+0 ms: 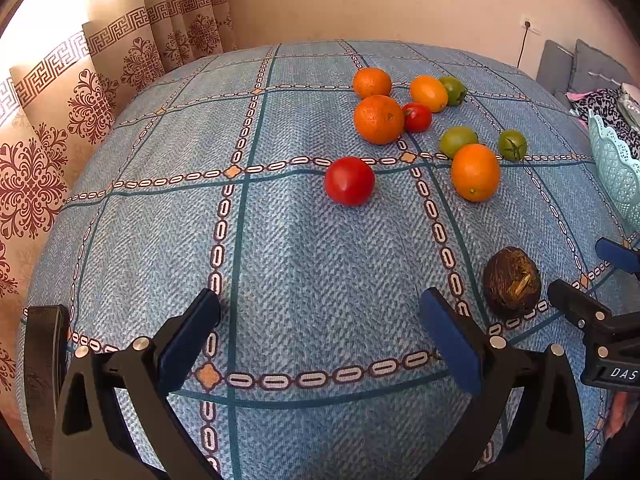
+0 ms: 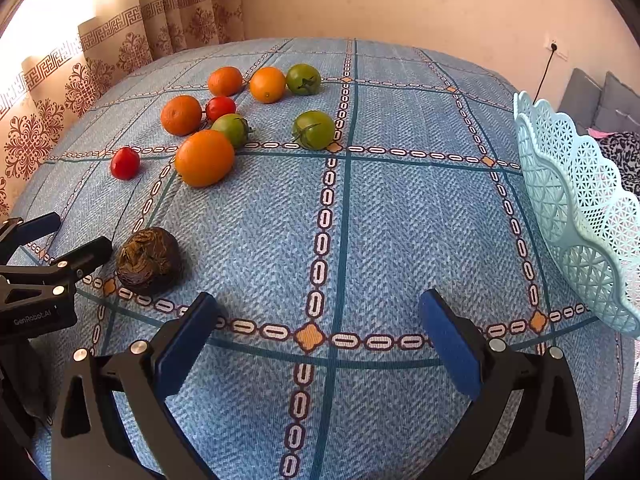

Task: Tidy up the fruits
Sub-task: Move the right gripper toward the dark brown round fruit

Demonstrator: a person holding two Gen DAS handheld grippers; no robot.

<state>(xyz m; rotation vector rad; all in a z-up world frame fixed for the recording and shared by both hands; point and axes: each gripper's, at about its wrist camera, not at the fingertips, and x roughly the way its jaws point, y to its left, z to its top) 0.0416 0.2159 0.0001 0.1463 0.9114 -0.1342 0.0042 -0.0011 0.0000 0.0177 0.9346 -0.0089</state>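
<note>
Across the blue checked tablecloth (image 2: pixel 400 220) we hold the left gripper (image 1: pixel 320 320) and right gripper (image 2: pixel 316 320) wide and empty, since round oranges and tomatoes (image 2: pixel 204 158) lie loose beyond, a brown rough fruit (image 2: pixel 149 261) nearer, and the pale-blue lattice plastic basket (image 2: pixel 576 216) waits rightward.

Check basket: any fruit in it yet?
Cannot tell fully. Basket shows only bare lattice wall; its floor is out of frame. All visible fruit lies on the tablecloth.

tablecloth (image 2: pixel 400 220): blue, chain-grid | basket (image 2: pixel 576 208): pale turquoise lattice | curtain (image 1: pixel 80 92): beige, maroon motifs
</note>
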